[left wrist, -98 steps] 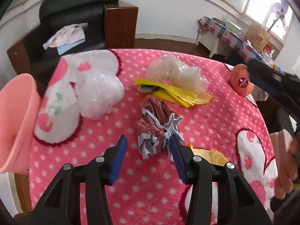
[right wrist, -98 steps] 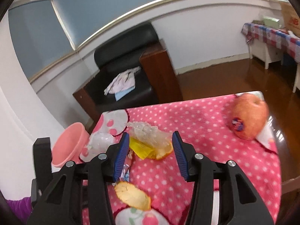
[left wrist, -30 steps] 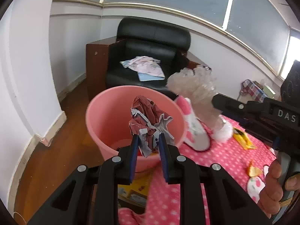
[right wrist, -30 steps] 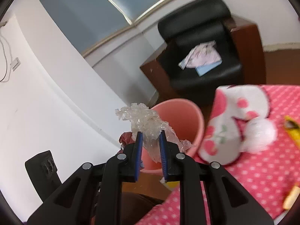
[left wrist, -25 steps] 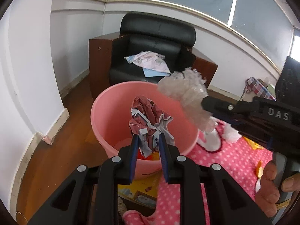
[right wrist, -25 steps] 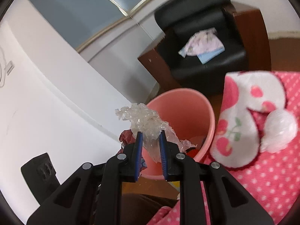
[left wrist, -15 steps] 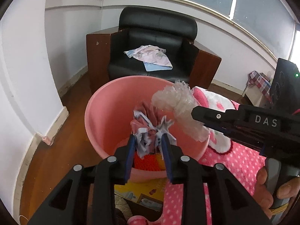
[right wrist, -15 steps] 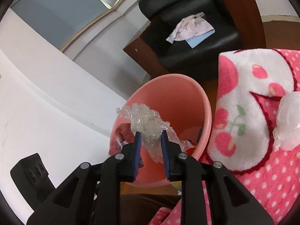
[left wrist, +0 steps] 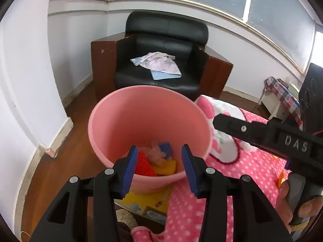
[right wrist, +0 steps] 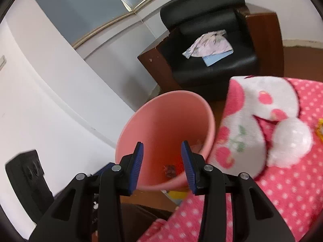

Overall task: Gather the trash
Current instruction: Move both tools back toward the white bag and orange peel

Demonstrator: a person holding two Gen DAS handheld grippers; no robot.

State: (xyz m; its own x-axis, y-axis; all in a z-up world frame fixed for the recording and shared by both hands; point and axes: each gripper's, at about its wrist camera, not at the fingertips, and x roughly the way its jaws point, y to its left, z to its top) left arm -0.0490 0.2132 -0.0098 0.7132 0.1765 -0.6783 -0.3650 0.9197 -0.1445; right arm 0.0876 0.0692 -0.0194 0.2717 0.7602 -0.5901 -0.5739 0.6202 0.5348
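Observation:
A pink trash bin (left wrist: 121, 125) stands beside the pink polka-dot table. My left gripper (left wrist: 159, 164) is open and empty above the bin's near rim. Inside the bin lie red, yellow and blue wrappers and a crumpled clear plastic piece (left wrist: 156, 154). My right gripper (right wrist: 163, 161) is open and empty, also over the bin (right wrist: 161, 121). In the left wrist view the right gripper's black body reaches in from the right. A white plastic ball (right wrist: 290, 141) and a yellow scrap (right wrist: 320, 128) lie on the table.
A black armchair (left wrist: 161, 60) with cloths on its seat stands behind the bin. The pink polka-dot cover (right wrist: 282, 191) drapes the table to the right. A yellow box (left wrist: 149, 201) lies on the wooden floor under the bin. White walls close the left side.
Both grippers opened over the bin. The crumpled red-striped wrapper left my left gripper and the clear plastic left my right gripper; both dropped into the bin.

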